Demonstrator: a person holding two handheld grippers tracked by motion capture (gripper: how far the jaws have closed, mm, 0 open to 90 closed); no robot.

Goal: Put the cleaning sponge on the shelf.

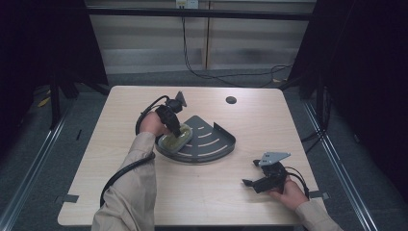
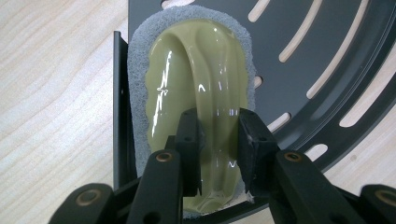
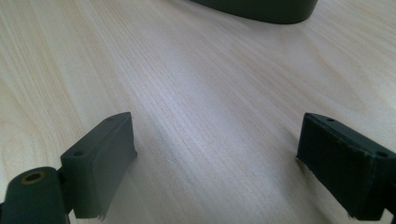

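A scrubber [image 2: 201,70] with a glossy olive-yellow handle on a grey sponge pad lies at the left end of a dark slotted corner tray [image 2: 322,51]. My left gripper [image 2: 218,135] points down onto it, its two jaws shut on the raised ridge of the handle. From above, the scrubber [image 1: 179,139] rests inside the tray [image 1: 214,142] at mid-table, under the left gripper [image 1: 175,131]. My right gripper [image 1: 251,172] sits low near the table's front right, apart from the tray. Its jaws stand wide open [image 3: 215,154] over bare wood, with the tray's wall [image 3: 261,9] far ahead.
A round cable hole [image 1: 231,100] is in the tabletop behind the tray. Cables trail on the floor beyond the far edge [image 1: 226,77]. The left gripper's cable [image 1: 122,171] loops along the forearm. Bare wood lies between the tray and the right gripper.
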